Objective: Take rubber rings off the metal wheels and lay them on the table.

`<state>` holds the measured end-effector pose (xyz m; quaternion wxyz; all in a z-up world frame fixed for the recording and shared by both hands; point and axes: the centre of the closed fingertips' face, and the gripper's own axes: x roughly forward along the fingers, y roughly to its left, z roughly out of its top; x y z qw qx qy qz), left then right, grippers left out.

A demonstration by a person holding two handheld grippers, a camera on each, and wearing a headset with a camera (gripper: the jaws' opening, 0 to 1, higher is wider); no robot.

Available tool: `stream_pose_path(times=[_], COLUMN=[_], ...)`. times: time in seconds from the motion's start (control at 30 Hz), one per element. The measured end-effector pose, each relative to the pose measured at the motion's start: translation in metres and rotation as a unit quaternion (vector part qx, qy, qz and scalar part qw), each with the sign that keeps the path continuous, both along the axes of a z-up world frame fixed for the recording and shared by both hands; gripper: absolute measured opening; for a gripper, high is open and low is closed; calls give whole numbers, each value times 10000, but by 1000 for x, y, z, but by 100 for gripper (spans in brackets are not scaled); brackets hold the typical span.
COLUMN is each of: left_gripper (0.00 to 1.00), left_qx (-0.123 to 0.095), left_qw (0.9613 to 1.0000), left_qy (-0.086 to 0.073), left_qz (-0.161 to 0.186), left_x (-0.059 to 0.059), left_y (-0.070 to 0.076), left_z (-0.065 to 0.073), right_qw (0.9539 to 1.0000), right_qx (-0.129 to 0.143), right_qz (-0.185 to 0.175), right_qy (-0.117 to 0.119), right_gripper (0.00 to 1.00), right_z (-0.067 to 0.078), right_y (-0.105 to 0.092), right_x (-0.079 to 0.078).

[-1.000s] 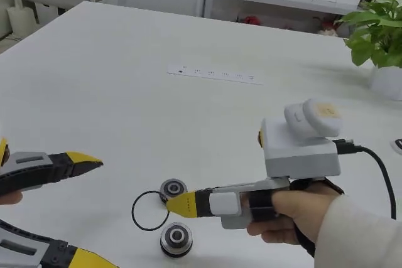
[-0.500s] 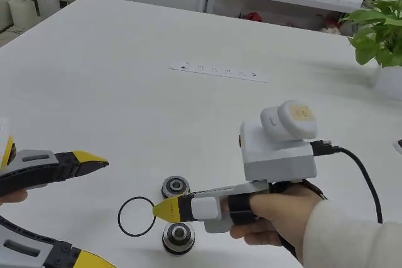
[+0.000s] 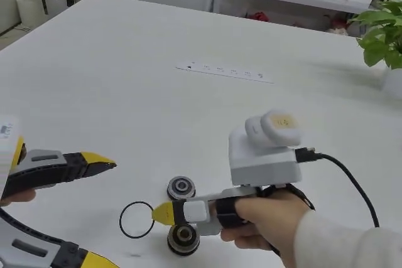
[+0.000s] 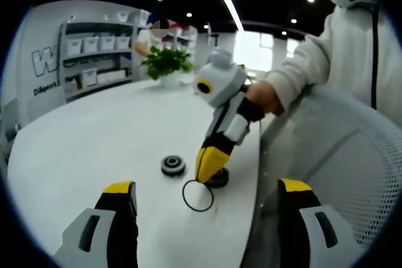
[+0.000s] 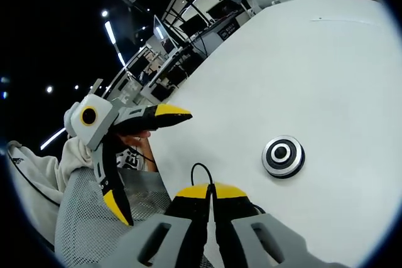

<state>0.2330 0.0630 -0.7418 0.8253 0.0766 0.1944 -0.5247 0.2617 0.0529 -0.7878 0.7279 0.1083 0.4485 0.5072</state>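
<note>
i am holding the right hand-held gripper (image 3: 162, 213) with its jaws pressed fully together, and in the right gripper view a thin black loop is coming out from between the tips, so i am judging that it is nipping the rubber ring (image 3: 120, 220) by one short stretch of its edge. the rest of the ring is lying flat on the table (image 3: 188, 111), just beside the two metal wheels: the far wheel (image 3: 181, 187) is standing free, and the near wheel (image 3: 183, 239) is sitting right against the underside of that gripper. the left hand-held gripper (image 3: 112, 214) is hanging wide open and holding nothing, a little to the left of the ring.

i am expecting the ring to be very light, soft and floppy, stretching before it slides, and grippy against the white top, so a pinch across its thin cord anywhere on the loop should be enough. the wheels are looking heavy and stiff for their size, smooth-faced and ready to roll or skate if nudged; steadying one would mean closing across its rim.

the near wheel is partly covered by the right hand-held gripper, and i am not able to tell whether either wheel is wearing a ring, since their dark rims are too small to read. the exact pinch point is hidden between the yellow tips
</note>
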Motion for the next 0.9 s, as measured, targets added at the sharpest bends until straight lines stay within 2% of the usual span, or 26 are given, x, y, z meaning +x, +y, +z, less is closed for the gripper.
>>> stream_pose_path(times=[0.2, 0.37, 0.57, 0.9], left_gripper=[94, 94, 94, 94], left_qx=[17, 27, 54, 112], left_qw=[10000, 10000, 10000, 9999], left_qy=[14, 33, 63, 98], left_qz=[2, 0, -22, -64], left_x=[0, 0, -1, -3], left_y=[1, 1, 1, 0], left_z=[-1, -2, -3, -6], right_qw=[9997, 9990, 9990, 9966], right_qx=[-213, -395, -367, -502], right_qz=[115, 50, 1, 276], right_qy=[-101, -214, -238, -590], right_gripper=[0, 0, 0, 0], right_z=[-10, -16, -16, -17], right_y=[2, -2, -1, -1], right_x=[-2, 4, 7, 6])
